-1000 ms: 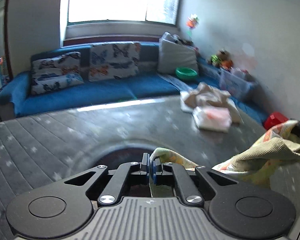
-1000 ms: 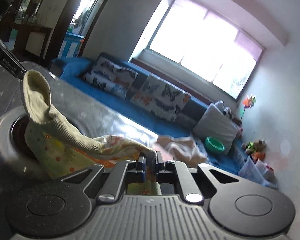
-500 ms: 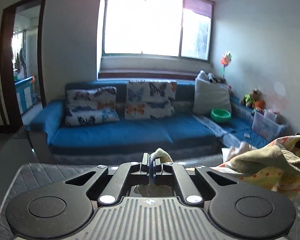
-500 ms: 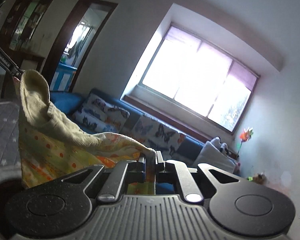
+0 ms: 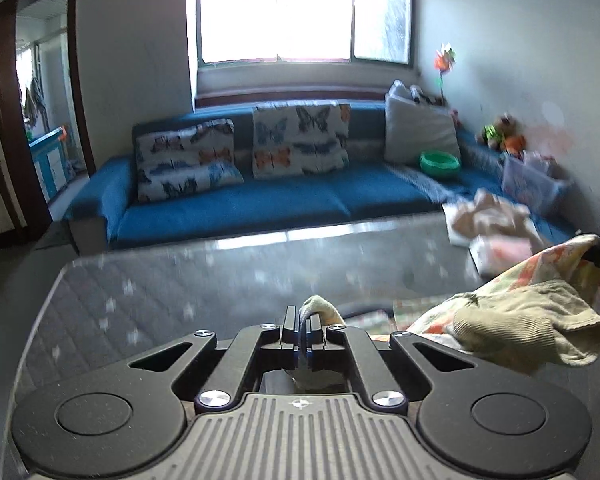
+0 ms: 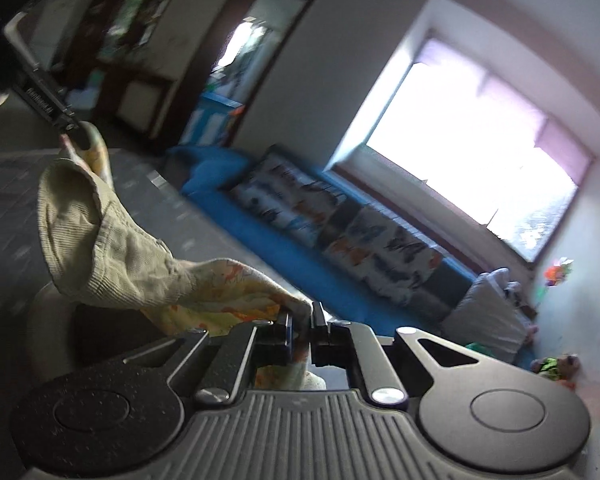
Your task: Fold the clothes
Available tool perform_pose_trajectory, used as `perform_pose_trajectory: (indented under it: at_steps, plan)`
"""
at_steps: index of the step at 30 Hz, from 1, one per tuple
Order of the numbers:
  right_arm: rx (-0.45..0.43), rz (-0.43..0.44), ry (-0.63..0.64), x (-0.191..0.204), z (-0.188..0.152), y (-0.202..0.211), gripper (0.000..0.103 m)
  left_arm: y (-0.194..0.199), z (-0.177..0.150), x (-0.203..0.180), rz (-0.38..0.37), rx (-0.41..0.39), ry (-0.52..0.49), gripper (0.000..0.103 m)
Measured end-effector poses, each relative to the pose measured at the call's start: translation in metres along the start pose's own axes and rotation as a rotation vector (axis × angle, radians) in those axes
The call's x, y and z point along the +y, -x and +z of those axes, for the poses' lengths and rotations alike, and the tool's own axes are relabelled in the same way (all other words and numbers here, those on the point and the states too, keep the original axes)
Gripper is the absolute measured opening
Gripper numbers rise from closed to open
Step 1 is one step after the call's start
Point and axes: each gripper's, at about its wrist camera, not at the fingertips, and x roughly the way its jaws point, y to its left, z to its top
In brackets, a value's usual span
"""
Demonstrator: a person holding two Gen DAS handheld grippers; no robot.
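Left wrist view: left gripper (image 5: 303,322) and right gripper (image 6: 301,326) fingers both pinching the yellow printed garment (image 5: 528,320).

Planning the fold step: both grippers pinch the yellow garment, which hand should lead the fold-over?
Probably left. The left gripper pinches the garment near its ribbed cuff over the open grey table, and the fabric slopes toward the right gripper, which can anchor.
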Motion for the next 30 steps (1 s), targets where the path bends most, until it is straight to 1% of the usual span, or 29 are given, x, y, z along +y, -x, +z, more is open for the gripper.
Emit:
perform_pose_trajectory:
  at_steps: [2,4,8,10,12,15,17,18,19,22,25,27,28,30]
  plan:
    - [0.019,0.054,0.006,0.016,-0.011,0.013,0.007,0.009,-0.027,-0.003,-0.005,0.034,-0.010,0.004]
    - [0.043,0.111,0.016,0.032,-0.020,0.023,0.007,0.016,-0.055,-0.006,-0.011,0.084,-0.008,0.004]
    - [0.087,0.219,0.030,0.062,-0.037,0.040,0.007,0.025,-0.108,-0.008,0.000,0.173,0.007,0.004]
    - [0.109,0.273,0.024,0.074,-0.046,0.047,0.008,0.023,-0.131,-0.009,-0.008,0.227,0.029,0.004]
    - [0.133,0.319,0.007,0.083,-0.056,0.050,0.014,0.019,-0.152,-0.007,0.002,0.269,0.048,0.004]
    - [0.149,0.345,-0.002,0.092,-0.069,0.061,0.021,0.013,-0.171,0.000,0.019,0.316,0.096,0.004]
    - [0.168,0.364,-0.038,0.086,-0.072,0.065,0.022,0.013,-0.177,0.003,0.025,0.327,0.111,0.006]
    - [0.173,0.377,-0.058,0.080,-0.074,0.067,0.028,0.014,-0.177,0.004,0.025,0.325,0.113,0.006]
    - [0.177,0.387,-0.078,0.075,-0.076,0.069,0.030,0.015,-0.178,0.005,0.026,0.324,0.115,0.007]
    - [0.182,0.368,-0.130,0.058,-0.083,0.079,0.032,0.020,-0.178,0.006,0.036,0.316,0.105,0.014]
    - [0.193,0.311,-0.177,0.043,-0.091,0.071,0.032,0.024,-0.175,0.006,0.047,0.301,0.084,0.015]
    - [0.222,0.260,-0.200,0.037,-0.100,0.062,0.032,0.028,-0.170,0.005,0.052,0.283,0.076,0.016]
    - [0.239,0.250,-0.217,0.034,-0.105,0.056,0.032,0.029,-0.167,0.005,0.055,0.272,0.071,0.018]
    - [0.291,0.215,-0.270,0.026,-0.122,0.035,0.031,0.034,-0.161,0.002,0.060,0.247,0.060,0.020]
